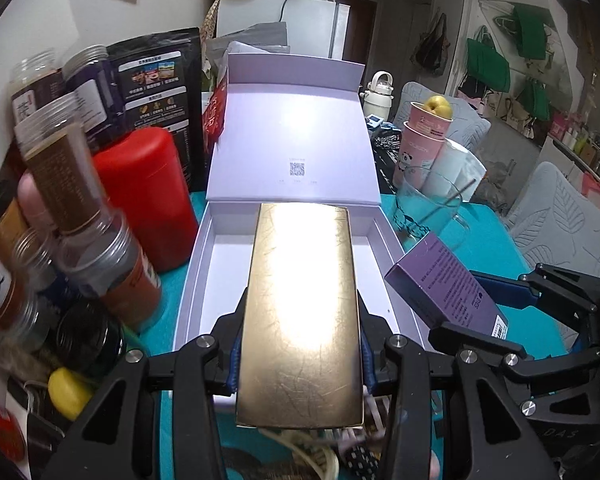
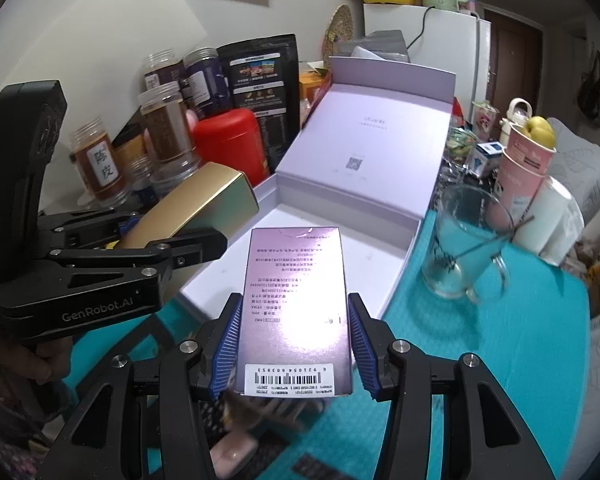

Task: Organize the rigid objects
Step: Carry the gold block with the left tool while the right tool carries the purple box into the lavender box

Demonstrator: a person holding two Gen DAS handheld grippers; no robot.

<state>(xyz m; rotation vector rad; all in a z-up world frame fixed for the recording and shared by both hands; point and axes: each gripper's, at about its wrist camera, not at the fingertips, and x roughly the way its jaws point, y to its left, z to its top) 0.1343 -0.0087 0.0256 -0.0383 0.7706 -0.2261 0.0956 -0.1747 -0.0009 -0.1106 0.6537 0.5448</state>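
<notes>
My left gripper [image 1: 300, 344] is clamped on the gold box [image 1: 300, 312], held above the open white box [image 1: 204, 280] on the teal table [image 1: 492, 248]. My right gripper [image 2: 296, 340] grips the purple box [image 2: 296, 304] over that box's near right corner, beside the glass mug [image 2: 460, 248].

Ahead and left of the tool, a red canister [image 1: 144, 196] stands on the teal tabletop [image 1: 496, 248] among clear spice jars [image 1: 60, 176], with a black pouch [image 1: 156, 96] behind. To the right stand a glass mug [image 2: 460, 248] and stacked pink cups [image 2: 524, 164] holding a yellow fruit [image 2: 540, 130].
</notes>
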